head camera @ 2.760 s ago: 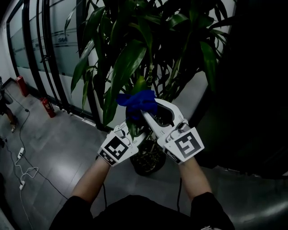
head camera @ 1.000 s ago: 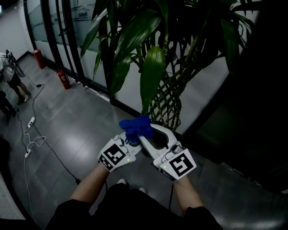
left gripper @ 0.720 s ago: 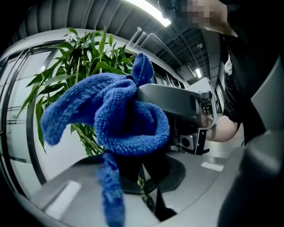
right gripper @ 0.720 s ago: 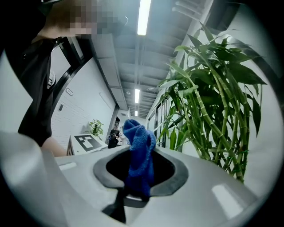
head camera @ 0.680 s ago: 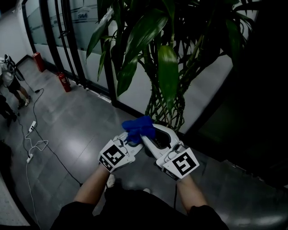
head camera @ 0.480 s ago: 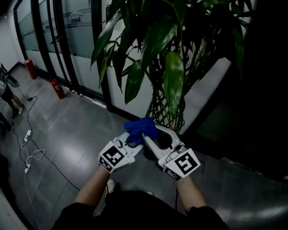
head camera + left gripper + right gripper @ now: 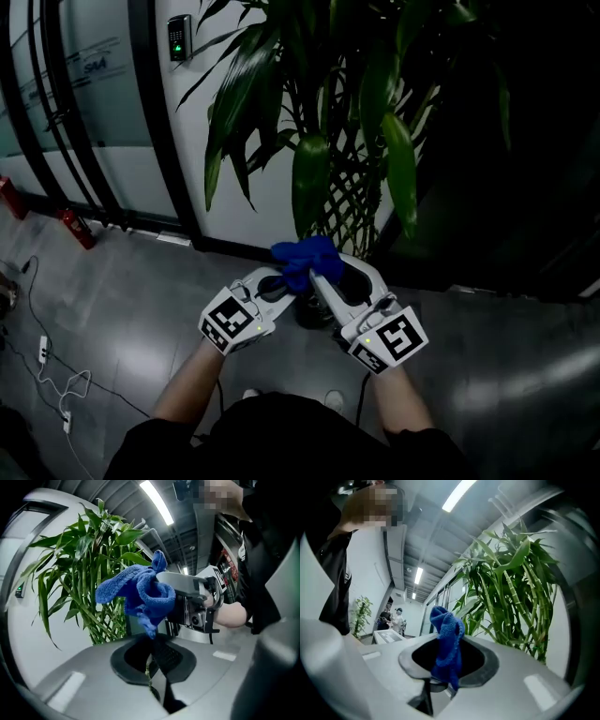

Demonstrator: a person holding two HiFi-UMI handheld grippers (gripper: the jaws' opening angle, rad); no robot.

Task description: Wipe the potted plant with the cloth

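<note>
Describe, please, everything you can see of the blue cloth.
The blue terry-like cloth is small, fluffy and crumpled into a bunch. The right tool is shut on its lower part, so most of it sticks up loose beyond the tips. It is held in the air below the green leaves of the potted plant and seems to touch none of them. One corner droops close over the left tool; contact there is unclear.

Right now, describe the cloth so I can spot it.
Find the tall potted plant by the white wall. Low in front of it, the right gripper has its jaws shut on the cloth. It is the only bright blue thing among greens and greys.
</note>
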